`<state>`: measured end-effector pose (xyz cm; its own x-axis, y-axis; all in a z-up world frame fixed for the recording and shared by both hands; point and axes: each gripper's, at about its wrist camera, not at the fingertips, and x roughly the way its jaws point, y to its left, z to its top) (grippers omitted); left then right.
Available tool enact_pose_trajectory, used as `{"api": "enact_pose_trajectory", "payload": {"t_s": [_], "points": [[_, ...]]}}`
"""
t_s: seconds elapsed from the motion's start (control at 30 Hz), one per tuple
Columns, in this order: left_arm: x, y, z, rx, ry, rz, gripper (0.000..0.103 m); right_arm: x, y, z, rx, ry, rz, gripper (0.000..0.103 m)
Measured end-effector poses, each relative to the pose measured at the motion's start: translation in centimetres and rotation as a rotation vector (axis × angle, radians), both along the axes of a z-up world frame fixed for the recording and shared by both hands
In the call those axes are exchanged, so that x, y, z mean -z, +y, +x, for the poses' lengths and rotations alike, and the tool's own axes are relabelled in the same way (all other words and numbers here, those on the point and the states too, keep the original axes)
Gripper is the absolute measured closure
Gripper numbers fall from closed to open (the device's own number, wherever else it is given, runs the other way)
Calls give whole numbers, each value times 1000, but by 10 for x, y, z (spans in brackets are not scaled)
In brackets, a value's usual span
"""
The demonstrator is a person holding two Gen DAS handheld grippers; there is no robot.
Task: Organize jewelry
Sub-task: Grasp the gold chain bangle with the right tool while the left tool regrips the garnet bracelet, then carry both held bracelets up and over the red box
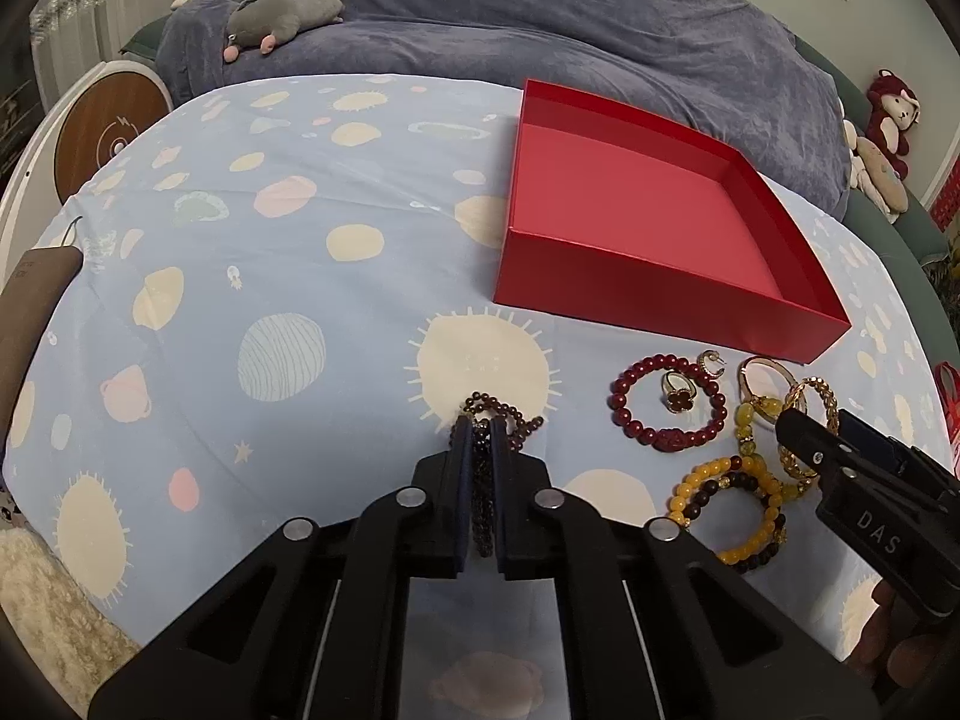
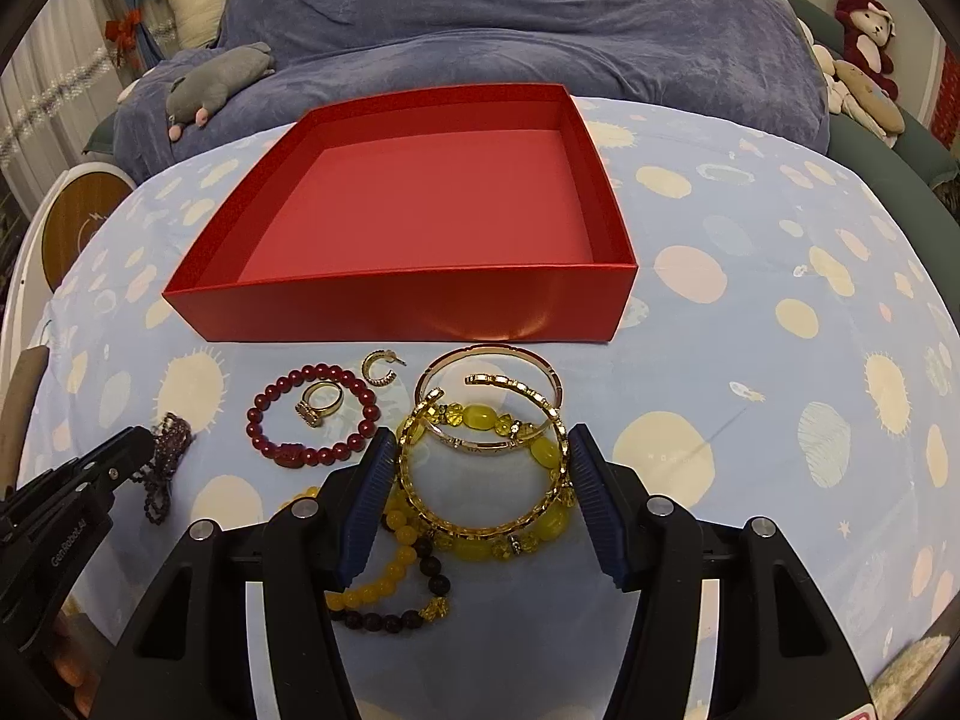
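My left gripper (image 1: 479, 426) is shut on a dark purple bead strand (image 1: 503, 414), low over the cloth; the strand also shows in the right wrist view (image 2: 165, 456). My right gripper (image 2: 480, 450) is open, its fingers on either side of a gold chain bangle (image 2: 480, 480) that lies on yellow bead bracelets (image 2: 480, 420). An empty red box (image 2: 420, 210) stands behind; it also shows in the left wrist view (image 1: 648, 228). A red bead bracelet (image 2: 312, 414) encircles a gold ring (image 2: 321, 402). A gold hoop earring (image 2: 379, 366) and a gold bangle (image 2: 492, 360) lie nearby.
A light blue planet-print cloth (image 1: 270, 300) covers the table. A purple blanket with a grey plush toy (image 1: 282, 18) lies behind. A brown item (image 1: 30, 312) sits at the left edge. Red plush toys (image 2: 864, 36) sit at far right.
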<state>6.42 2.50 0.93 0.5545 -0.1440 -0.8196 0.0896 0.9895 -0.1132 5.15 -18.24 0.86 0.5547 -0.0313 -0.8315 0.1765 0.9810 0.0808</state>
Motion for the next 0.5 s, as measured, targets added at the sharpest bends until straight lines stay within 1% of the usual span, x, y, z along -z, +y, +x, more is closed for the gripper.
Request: {"api": "enact_pose_trajectory", "payload": {"t_s": [0.1,0.33,0.37,0.4,0.43,0.47,0.5], "points": [[-4,2,-4,1,-6,-2,98,-8,-4,-8,12,-15,25,47],[-3,4,-6,-4,8,-21,96,-17,-9,-28,28,-28,52,47],[-2,5,-5,-14,13,-21,92,-18,-9,-31,29,-28,56,47],[-2,7,-5,-24,15,-26,86,-19,-10,-32,29,-27,59,47],[-2,8,-5,-34,21,-35,67,-19,-10,-34,30,-27,60,47],[-2,9,-5,-47,21,-37,57,-20,-10,-36,32,-27,63,47],[-1,9,-5,-51,18,-38,56,-20,-10,-38,33,-28,68,47]]}}
